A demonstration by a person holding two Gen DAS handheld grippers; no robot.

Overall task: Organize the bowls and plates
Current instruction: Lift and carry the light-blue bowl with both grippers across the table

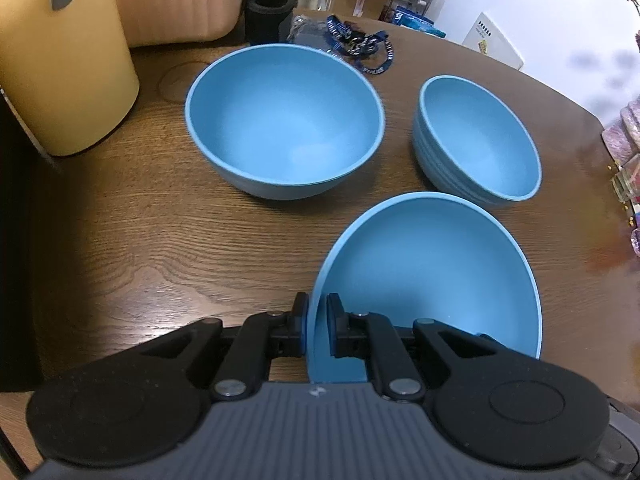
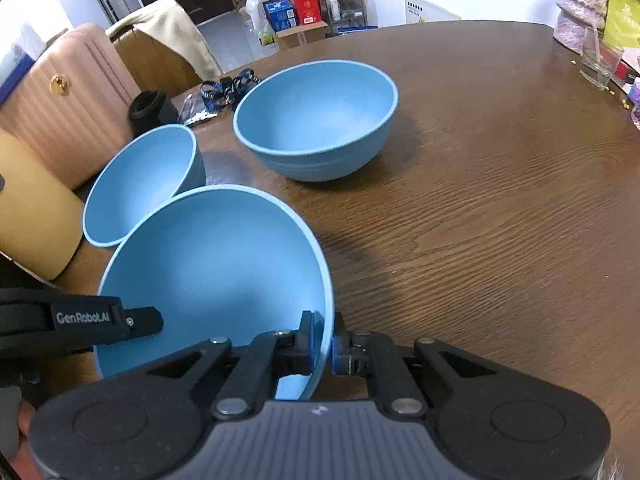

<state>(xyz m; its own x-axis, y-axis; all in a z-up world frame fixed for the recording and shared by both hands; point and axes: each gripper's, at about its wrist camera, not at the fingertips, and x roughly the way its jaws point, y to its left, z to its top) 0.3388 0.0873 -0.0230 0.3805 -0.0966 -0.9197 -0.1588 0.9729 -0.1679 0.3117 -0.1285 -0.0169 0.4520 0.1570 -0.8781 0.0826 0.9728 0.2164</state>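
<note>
- A blue near bowl (image 1: 432,280) (image 2: 216,272) is gripped at its rim from two sides and is seen tilted in both wrist views.
- In the left wrist view, the rim's near-left part is clamped by the left gripper (image 1: 317,316): one pad is pressed on the outer wall, the other on the inner wall, so the fingers are narrowed onto the rim.
- In the right wrist view, the rim's near-right part is clamped by the right gripper (image 2: 323,334): its left pad is set inside the bowl, its right pad outside, with the wall held thin between them.
- Whether the near bowl's base touches the table (image 1: 160,240) (image 2: 480,240) cannot be told.
- A finger of the left gripper, marked "GenRobot.AI", is seen in the right wrist view at the near bowl's left rim.
- Beyond the near bowl, a large bowl (image 1: 284,120) (image 2: 316,120) is stood upright on the table, apart from it.
- A small bowl (image 1: 478,140) (image 2: 144,184) is placed just beside the near bowl; in the right wrist view its lower rim is overlapped by the near bowl's far rim, and contact cannot be told.
- Behind the large bowl, a blue lanyard (image 1: 360,46) (image 2: 224,88) and a black cup (image 1: 269,14) (image 2: 150,110) are laid near the table's far edge.
- Left of the large bowl, a yellow container (image 1: 60,64) is stood on the table.
- Far from the near bowl, a glass (image 2: 600,64) is seen at the table's right edge.
</note>
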